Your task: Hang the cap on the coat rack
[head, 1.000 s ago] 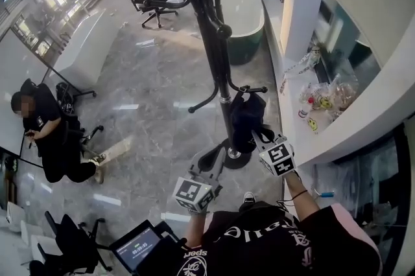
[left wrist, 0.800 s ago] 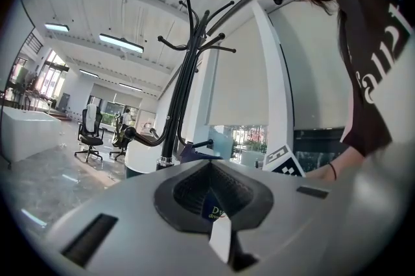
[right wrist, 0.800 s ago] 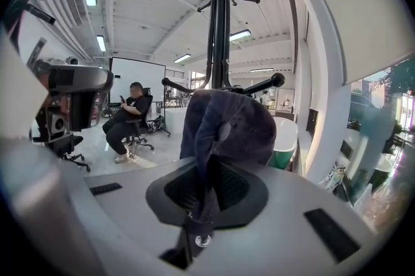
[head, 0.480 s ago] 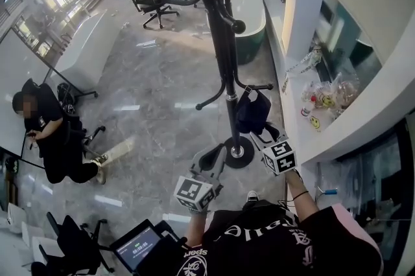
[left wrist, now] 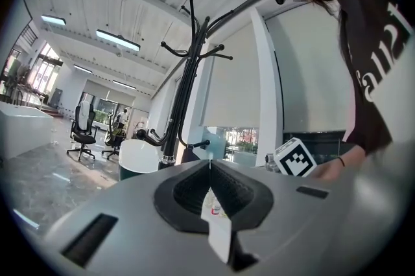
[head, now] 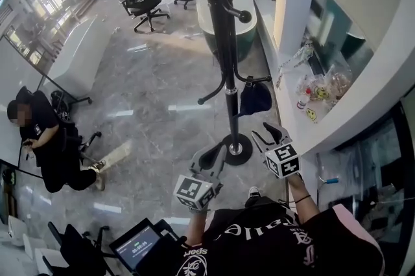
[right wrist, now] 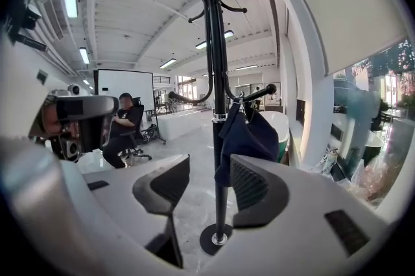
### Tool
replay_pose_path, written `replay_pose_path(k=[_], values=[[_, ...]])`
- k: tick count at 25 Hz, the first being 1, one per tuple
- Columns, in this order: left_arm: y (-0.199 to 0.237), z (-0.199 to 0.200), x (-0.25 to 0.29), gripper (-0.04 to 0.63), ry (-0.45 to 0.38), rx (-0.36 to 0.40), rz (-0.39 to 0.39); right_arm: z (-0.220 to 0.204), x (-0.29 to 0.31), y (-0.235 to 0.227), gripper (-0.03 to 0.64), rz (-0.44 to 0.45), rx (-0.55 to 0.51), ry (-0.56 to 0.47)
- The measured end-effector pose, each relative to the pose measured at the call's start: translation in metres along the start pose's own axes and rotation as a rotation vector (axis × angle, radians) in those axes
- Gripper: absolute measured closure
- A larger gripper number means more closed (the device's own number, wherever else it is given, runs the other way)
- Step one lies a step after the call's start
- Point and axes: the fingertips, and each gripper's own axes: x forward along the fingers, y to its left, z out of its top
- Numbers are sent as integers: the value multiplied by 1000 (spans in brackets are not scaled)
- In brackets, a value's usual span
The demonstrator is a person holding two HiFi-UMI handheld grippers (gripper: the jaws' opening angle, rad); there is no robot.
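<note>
Cap (head: 254, 98) is being carried by a low hook (head: 258, 80) of the coat rack (head: 224, 41), hanging just beside the pole and clear of the floor. Nothing is being gripped by the right gripper (head: 271, 136): jaws are being held spread wide, short of the cap, with only air and the pole between them in the right gripper view. Left gripper (head: 213, 157) is being held with jaws pressed together, nothing between, off to the side of the rack.

Handling, judged: dark soft fabric, light, crown is being sagged by its own weight. Not fragile, not slippery. If a re-grip is being considered, the brim or back strap is being favoured; crown cloth would just bunch. Task is being read as essentially done.

Surroundings: rack is being supported on a round base (head: 238, 149) on a glossy grey marble floor (head: 149, 106), with reflections being thrown everywhere. Open office: swivel chairs (head: 139, 2) at the back, seated person (head: 45, 145) well apart at the left, white ledge (head: 337, 119) with bottles and bags (head: 318, 90) at the right.
</note>
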Motion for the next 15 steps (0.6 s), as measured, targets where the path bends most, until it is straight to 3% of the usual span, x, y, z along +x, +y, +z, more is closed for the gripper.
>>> replay_pose_path(k=[10, 15], values=[[-11, -7, -55, 591, 37, -7, -87, 4, -43, 86, 424, -6, 16, -67], [-21, -13, -88, 591, 51, -11, -156, 1, -75, 125, 504, -75, 36, -99]])
